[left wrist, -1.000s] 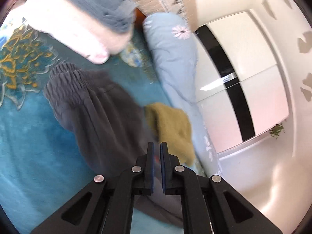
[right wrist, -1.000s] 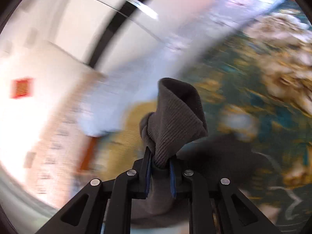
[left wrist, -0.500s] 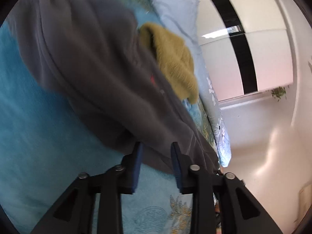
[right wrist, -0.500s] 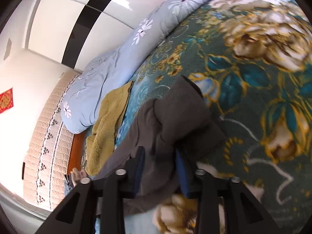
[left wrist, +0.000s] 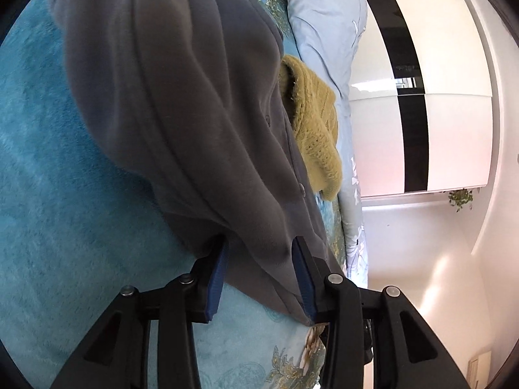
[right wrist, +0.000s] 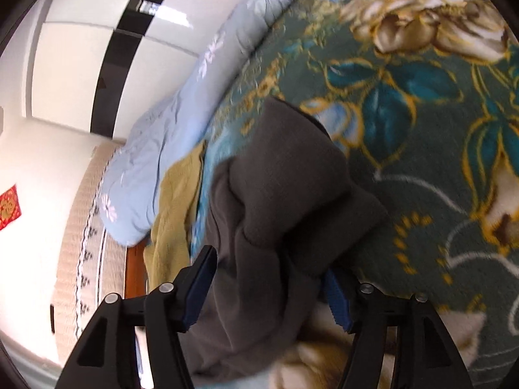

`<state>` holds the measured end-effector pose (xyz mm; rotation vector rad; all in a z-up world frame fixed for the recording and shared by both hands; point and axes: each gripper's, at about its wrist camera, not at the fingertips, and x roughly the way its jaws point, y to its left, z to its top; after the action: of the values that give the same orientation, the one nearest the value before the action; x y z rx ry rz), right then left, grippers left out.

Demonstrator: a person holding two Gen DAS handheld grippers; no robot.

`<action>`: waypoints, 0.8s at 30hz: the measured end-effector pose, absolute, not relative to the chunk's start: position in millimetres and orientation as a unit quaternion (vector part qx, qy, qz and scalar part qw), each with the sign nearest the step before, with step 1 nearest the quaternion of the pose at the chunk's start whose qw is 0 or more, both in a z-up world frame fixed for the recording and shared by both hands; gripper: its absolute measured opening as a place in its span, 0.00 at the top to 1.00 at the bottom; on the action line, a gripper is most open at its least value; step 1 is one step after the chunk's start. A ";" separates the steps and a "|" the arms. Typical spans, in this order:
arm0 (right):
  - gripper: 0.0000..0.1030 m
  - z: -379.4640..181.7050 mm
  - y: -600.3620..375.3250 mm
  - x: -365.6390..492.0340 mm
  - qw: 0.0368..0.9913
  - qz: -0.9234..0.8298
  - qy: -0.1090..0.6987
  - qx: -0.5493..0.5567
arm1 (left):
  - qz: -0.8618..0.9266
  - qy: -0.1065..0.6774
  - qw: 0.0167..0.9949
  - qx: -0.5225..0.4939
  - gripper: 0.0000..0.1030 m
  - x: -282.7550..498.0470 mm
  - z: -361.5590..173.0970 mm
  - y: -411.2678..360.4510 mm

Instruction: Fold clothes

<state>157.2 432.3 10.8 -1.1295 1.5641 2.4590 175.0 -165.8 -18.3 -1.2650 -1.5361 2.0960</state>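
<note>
Across the middle of both wrist views we've got the grey garment (left wrist: 181, 103) lying on the bed's teal floral blanket (left wrist: 58, 194). Left wrist view: the left gripper (left wrist: 259, 259) sits at the bottom center, and its jaws have just been opening. They stand partway apart with the garment's hem edge between them, pads not pressing on the cloth as far as we can see. Everything left of the garment is bare blanket, so lots of open room on that side. On the right it's tighter: a mustard knit (left wrist: 314, 129) touches the grey edge, then a pale blue quilt (left wrist: 327, 32) runs along the bed's edge, with the white wardrobe (left wrist: 454, 97) beyond.

Right wrist view (a bit blurred): the right gripper (right wrist: 272, 278) at the bottom has also just been opening its jaws. They're wide now, with a bunched grey fold (right wrist: 279, 194) lying loose between them. Upper right of that frame is open blanket (right wrist: 421, 97); the mustard knit (right wrist: 175, 207) and quilt (right wrist: 162, 149) crowd the left.
</note>
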 end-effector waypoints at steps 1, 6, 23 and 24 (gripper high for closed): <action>0.35 11.0 431.1 157.1 0.006 0.789 0.507 -0.347 | 0.721 -0.526 0.127 -0.433 0.60 176.1 -16.6 -166.3; 0.72 17.7 433.3 162.7 0.009 0.807 0.496 -0.320 | 0.727 -0.520 0.142 -0.425 0.60 177.5 -7.0 -160.9; 0.80 20.0 500.5 220.2 0.069 0.810 0.513 -0.276 | 0.789 -0.399 0.198 -0.422 0.60 178.3 46.5 -141.0; 0.80 12.8 503.1 220.9 0.073 0.801 0.521 -0.284 | 0.790 -0.396 0.196 -0.424 0.60 185.7 44.4 -138.6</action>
<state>220.9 503.1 12.8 -0.8530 1.5659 2.4064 185.7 -138.6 44.4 -1.1882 -1.1104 2.2147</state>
